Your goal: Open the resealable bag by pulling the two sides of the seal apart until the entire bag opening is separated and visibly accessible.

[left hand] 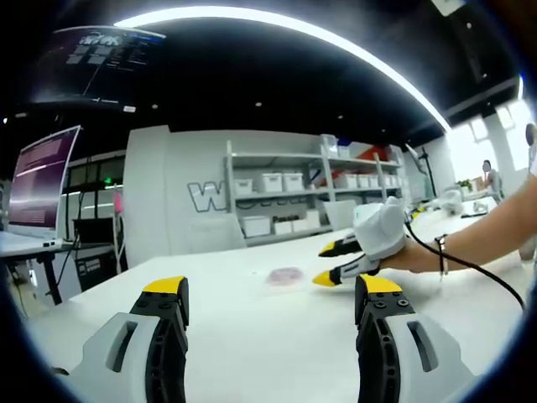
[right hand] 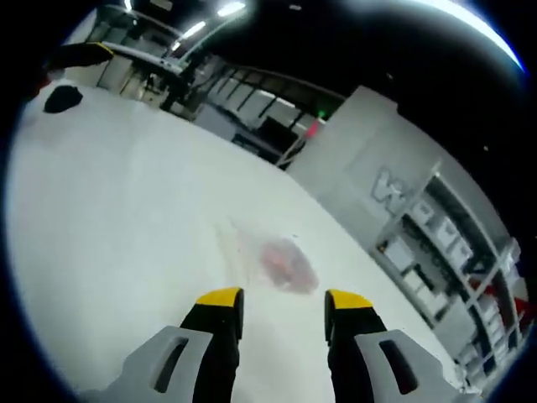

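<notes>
Resealable bag (right hand: 273,260): clear plastic, lying flat on the white table (right hand: 126,218), pinkish-red contents gathered toward one end. In the left gripper view the bag (left hand: 284,275) reads as a small pale-pink patch.

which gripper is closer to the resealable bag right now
Right. The right gripper sits open just short of the resealable bag on the table. The left gripper, also open, is farther back.

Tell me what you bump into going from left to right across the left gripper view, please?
Monitor → shelves with white bins → resealable bag lying on the white table → right gripper, jaws apart → the person's hand holding it.
</notes>
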The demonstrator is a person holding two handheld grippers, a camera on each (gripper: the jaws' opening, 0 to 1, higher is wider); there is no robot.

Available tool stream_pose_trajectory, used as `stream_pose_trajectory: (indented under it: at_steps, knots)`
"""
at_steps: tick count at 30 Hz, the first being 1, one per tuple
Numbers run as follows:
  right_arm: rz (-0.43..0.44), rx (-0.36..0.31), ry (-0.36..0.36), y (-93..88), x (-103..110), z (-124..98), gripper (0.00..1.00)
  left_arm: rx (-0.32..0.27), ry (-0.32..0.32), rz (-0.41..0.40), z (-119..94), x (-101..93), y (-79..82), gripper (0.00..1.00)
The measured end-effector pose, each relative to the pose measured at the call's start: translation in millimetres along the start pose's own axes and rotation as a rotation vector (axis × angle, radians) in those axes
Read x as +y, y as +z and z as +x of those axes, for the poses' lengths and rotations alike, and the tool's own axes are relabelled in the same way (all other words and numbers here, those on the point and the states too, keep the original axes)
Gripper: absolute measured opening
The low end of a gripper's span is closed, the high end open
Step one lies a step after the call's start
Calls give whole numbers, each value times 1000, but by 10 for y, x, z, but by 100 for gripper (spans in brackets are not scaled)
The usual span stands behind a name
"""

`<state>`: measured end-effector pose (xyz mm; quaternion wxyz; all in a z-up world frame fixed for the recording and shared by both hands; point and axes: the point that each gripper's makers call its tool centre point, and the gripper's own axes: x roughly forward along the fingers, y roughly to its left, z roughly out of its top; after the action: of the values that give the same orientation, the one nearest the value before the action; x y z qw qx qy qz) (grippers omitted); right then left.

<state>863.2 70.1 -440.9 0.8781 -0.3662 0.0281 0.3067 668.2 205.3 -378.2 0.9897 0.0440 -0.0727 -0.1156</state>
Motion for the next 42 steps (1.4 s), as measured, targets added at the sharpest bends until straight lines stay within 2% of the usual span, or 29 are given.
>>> stream_pose_trajectory:
  at_steps: [29, 42]
  knots:
    - [-118, 13, 20, 36, 15, 54, 35, -12, 1, -3, -10, 19, 25, 81]
    - [-127, 20, 35, 13, 70, 39, 35, -14, -1, 0, 1, 10, 42, 81]
